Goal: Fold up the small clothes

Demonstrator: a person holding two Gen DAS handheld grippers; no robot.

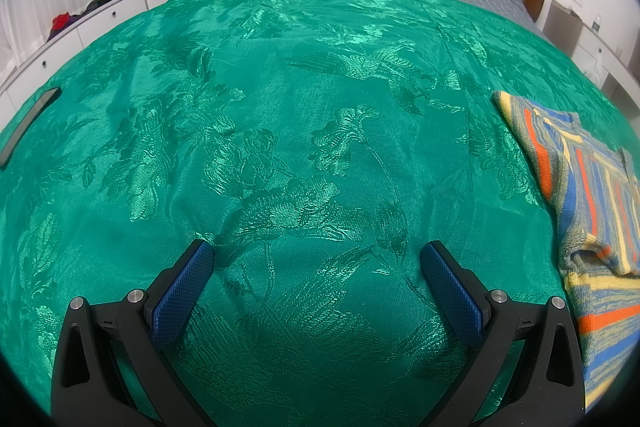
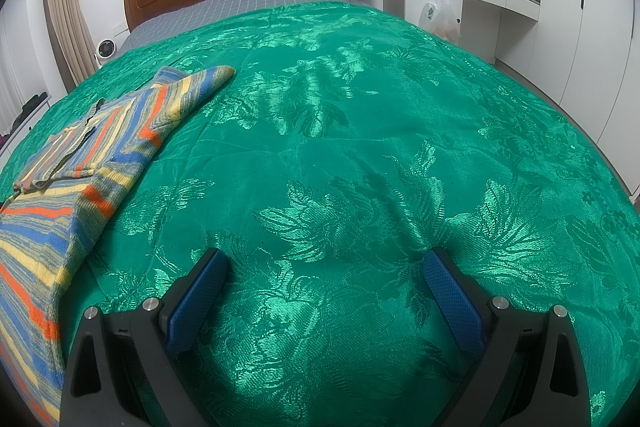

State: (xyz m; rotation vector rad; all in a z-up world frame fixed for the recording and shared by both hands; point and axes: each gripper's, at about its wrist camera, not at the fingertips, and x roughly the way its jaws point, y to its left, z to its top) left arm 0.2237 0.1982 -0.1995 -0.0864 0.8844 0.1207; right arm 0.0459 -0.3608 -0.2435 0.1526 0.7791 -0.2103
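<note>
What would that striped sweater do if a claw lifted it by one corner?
The sweater would probably droop and unfold: it is soft knit, with a sleeve folded loosely over it. It looks light. On the shiny bedspread it may slide when pushed.

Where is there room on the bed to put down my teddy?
Most of the green cover is bare: the whole middle, from the sweater across to the dark flat bar at the left edge, and up to the grey sheet. Right of the sweater is free too. Only the sweater's spot is taken.
</note>
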